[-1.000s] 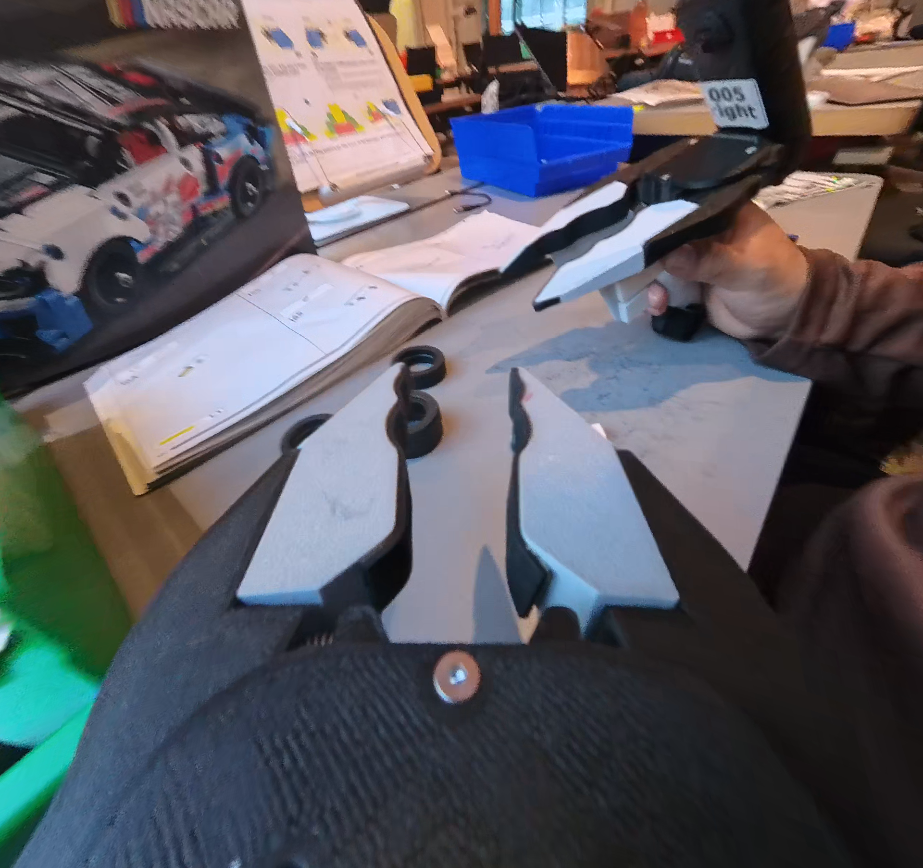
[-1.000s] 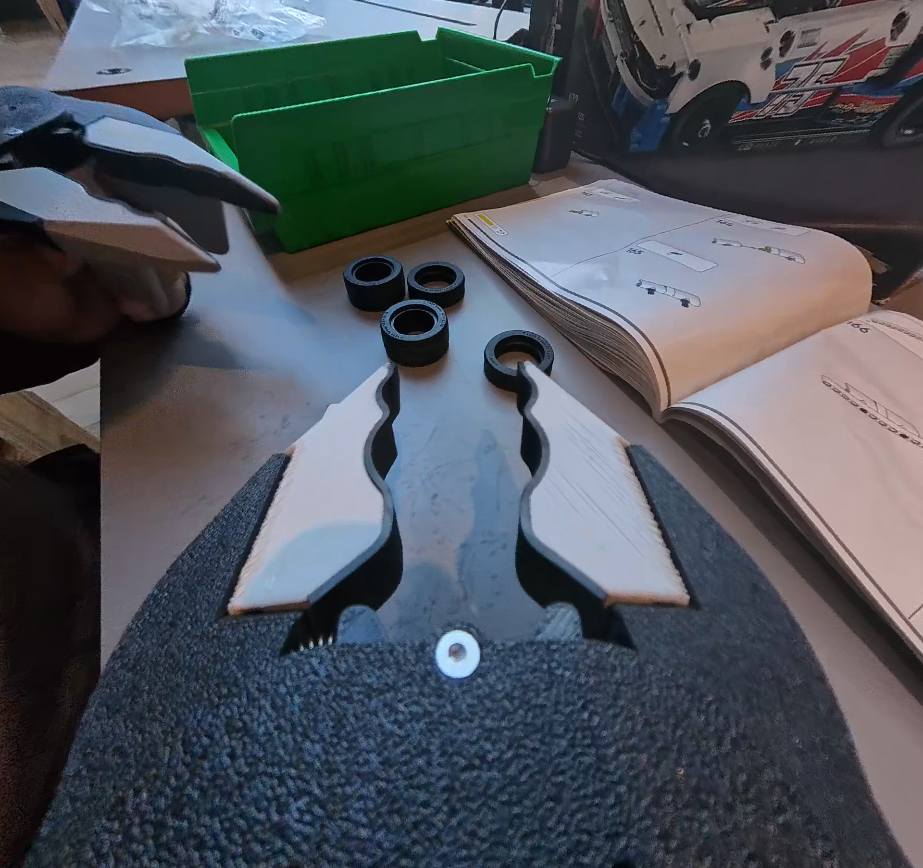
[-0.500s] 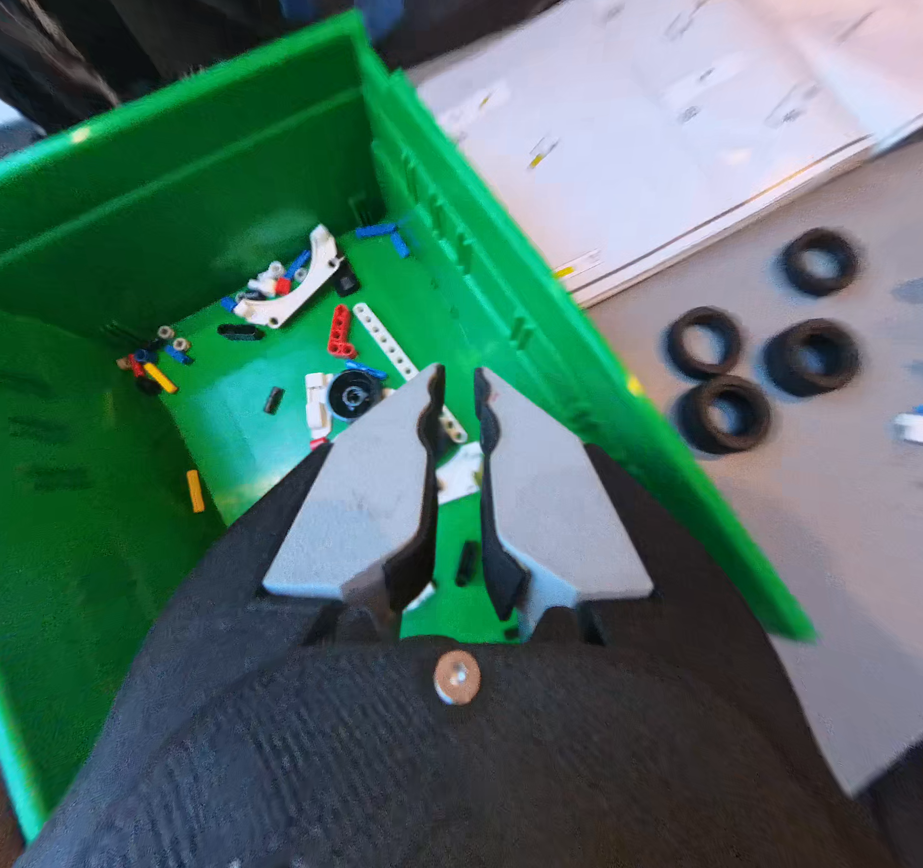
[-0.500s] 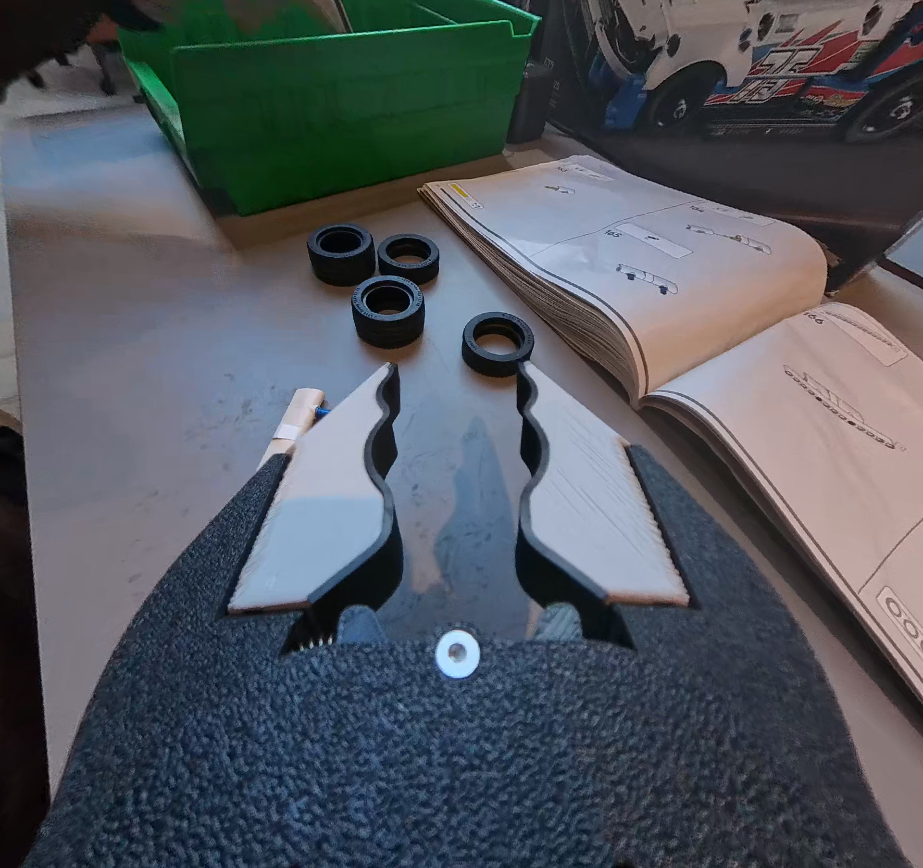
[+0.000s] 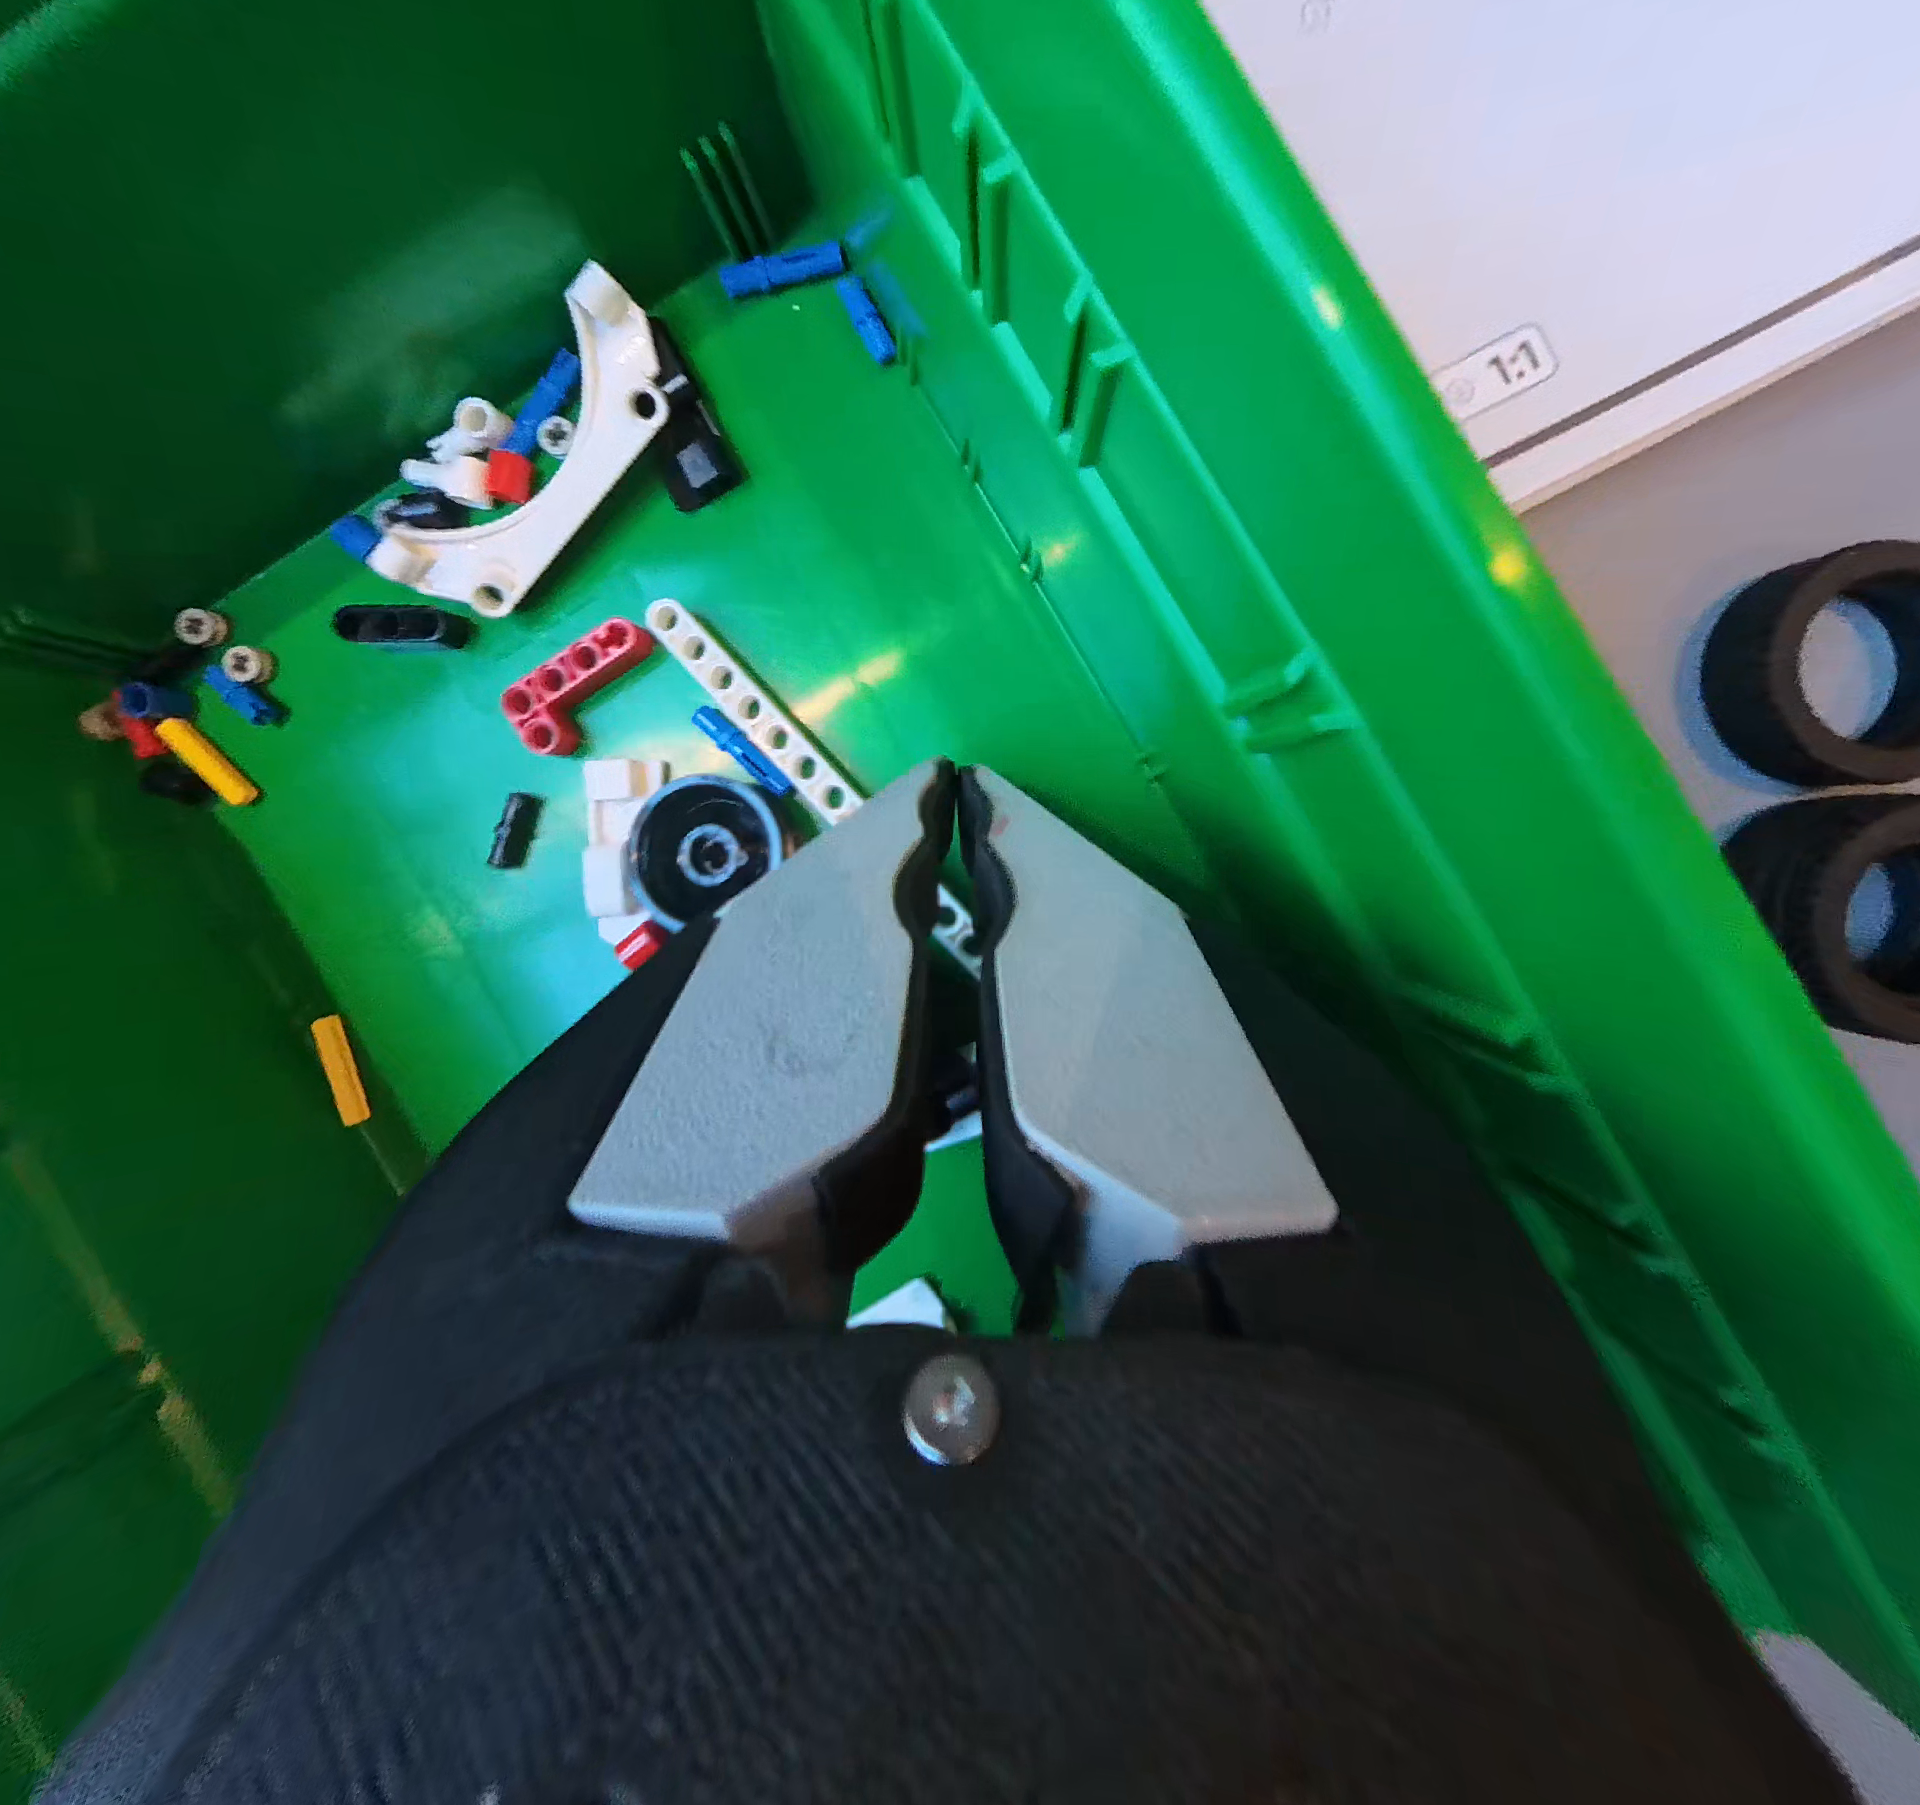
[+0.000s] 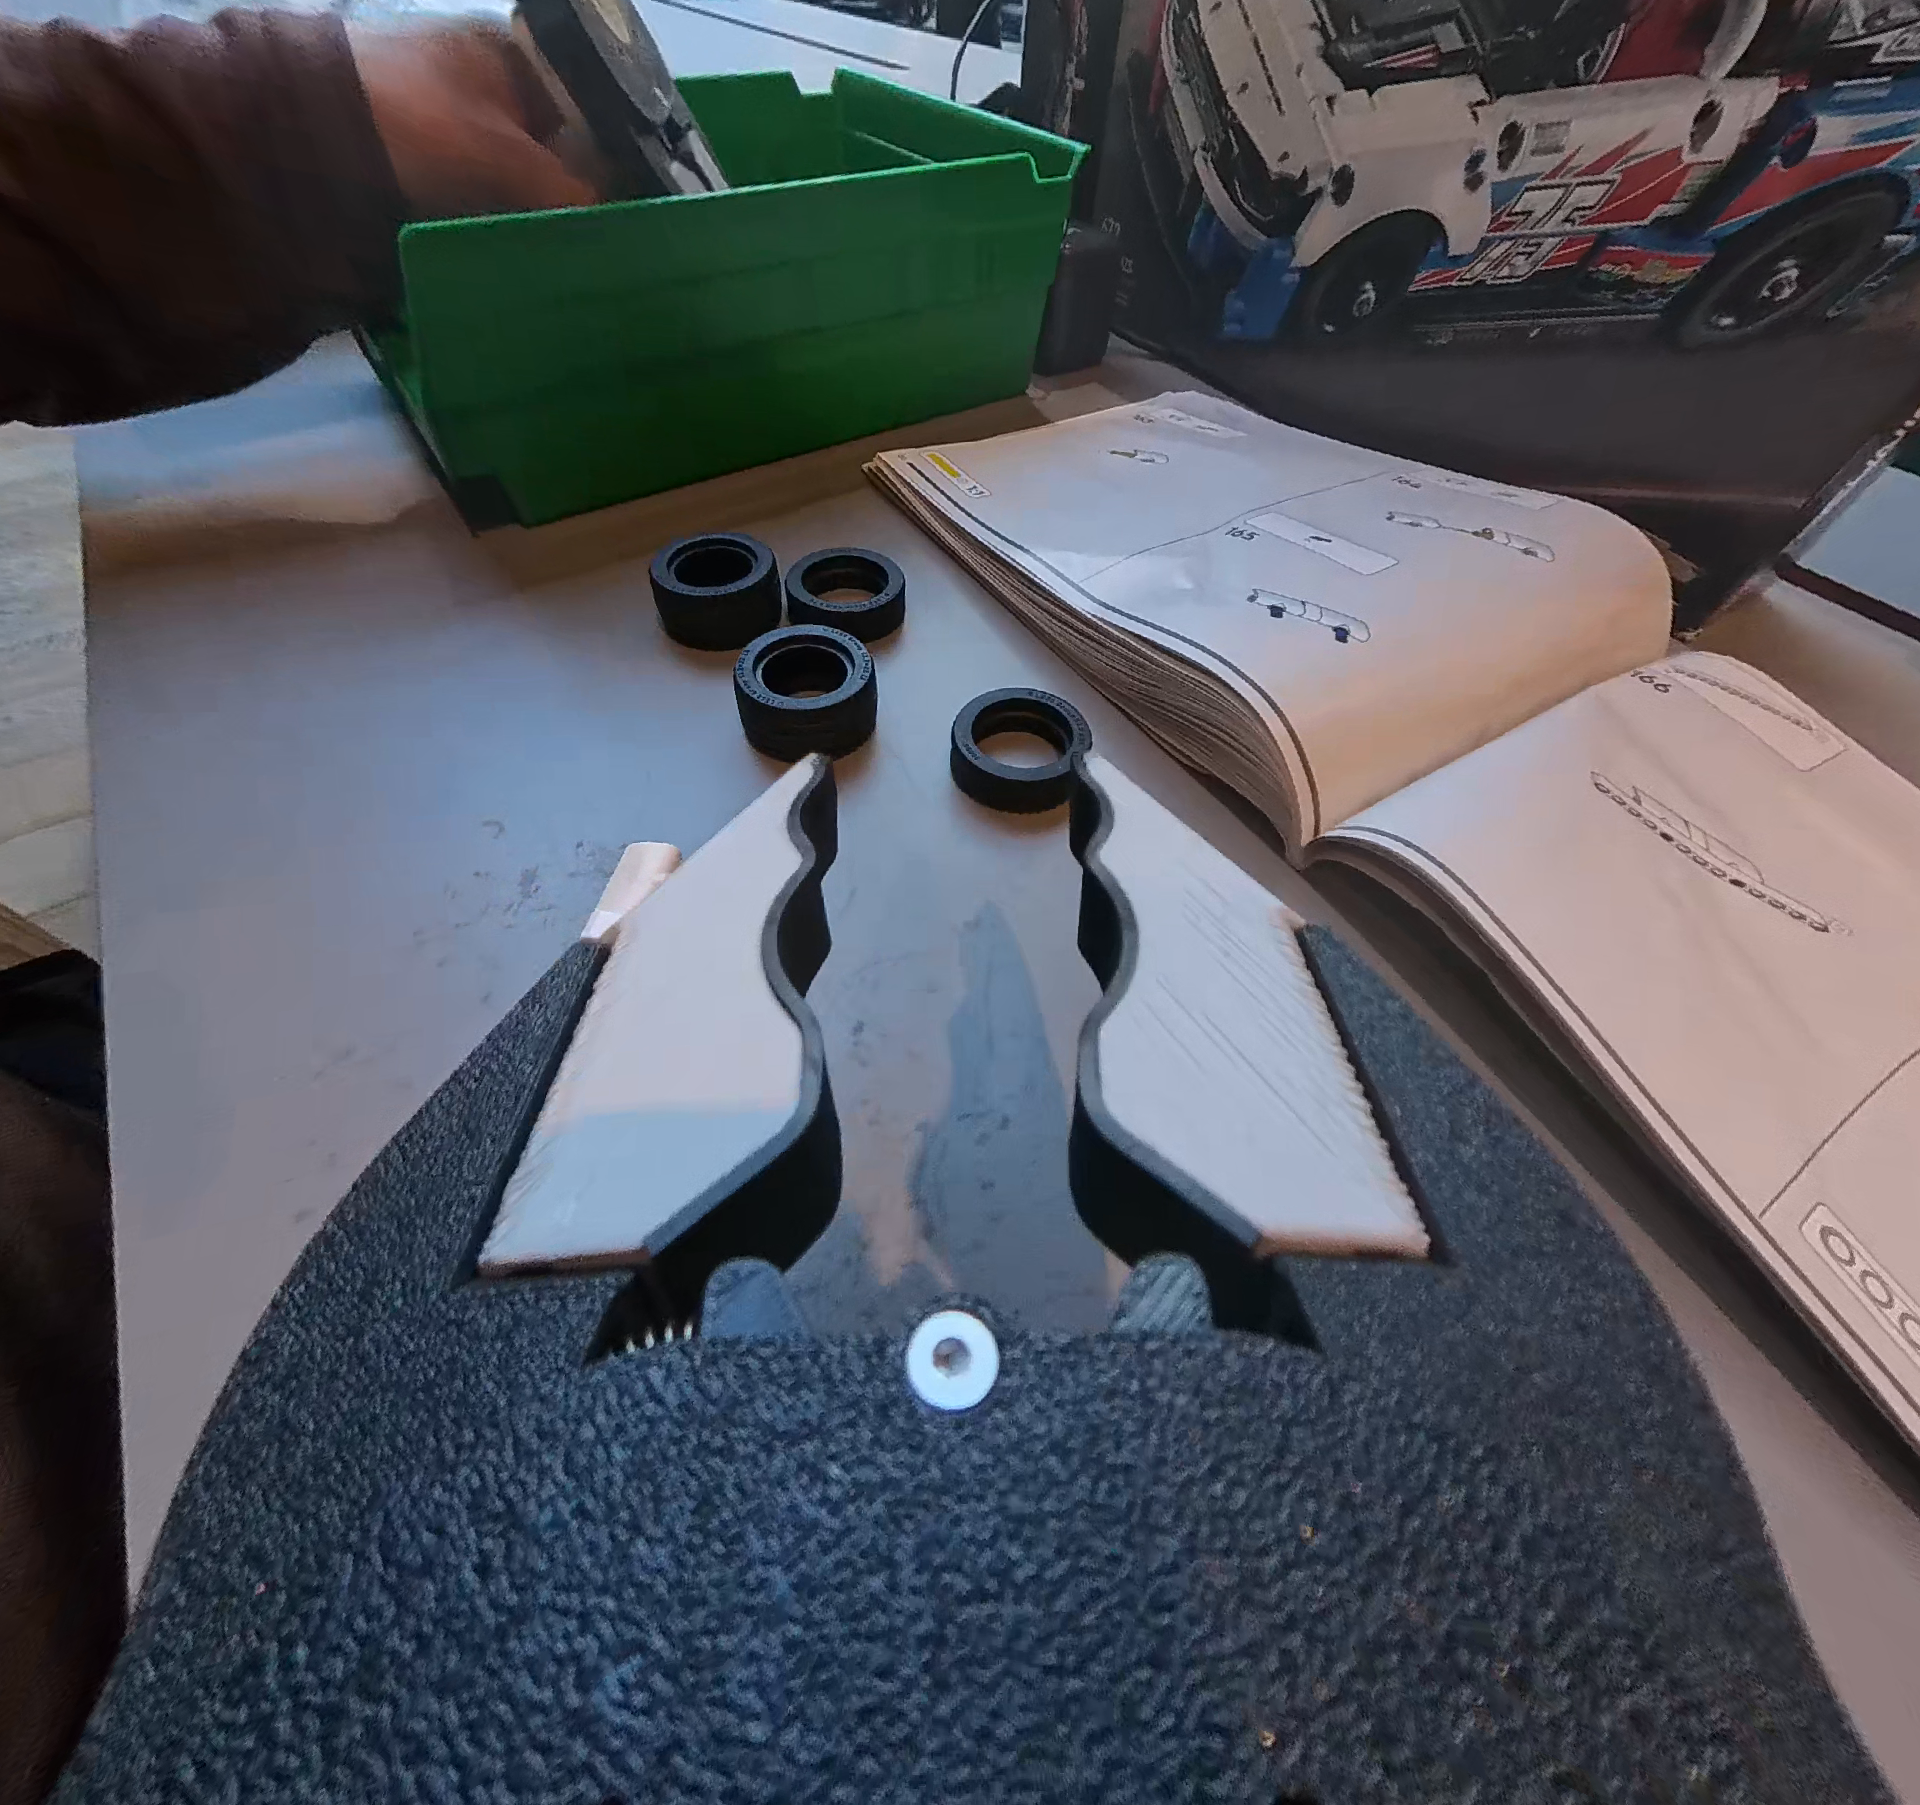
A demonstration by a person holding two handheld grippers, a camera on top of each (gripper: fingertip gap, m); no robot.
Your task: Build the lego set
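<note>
- Right tongs (image 6: 951,794) gape wide, empty, low over the counter (image 6: 312,768).
- Four loose tyres (image 6: 805,690) lie flat ahead, holes up; we judge the build barely started.
- Left tongs (image 5: 956,799) nearly closed, nothing gripped, inside the green bin (image 5: 1195,508).
- White beam (image 5: 727,685) runs diagonally toward the bin wall.

Grey-fingered black gripper (image 6: 951,779), silver screw (image 6: 952,1359), brown sleeve (image 6: 177,197).

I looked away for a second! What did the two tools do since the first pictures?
The left tool swung from over the table into the green bin, dropped toward the loose pieces, and its jaws closed. Whether it grips anything is hidden. The right tool stayed open, and the four black tyres didn't move.
</note>
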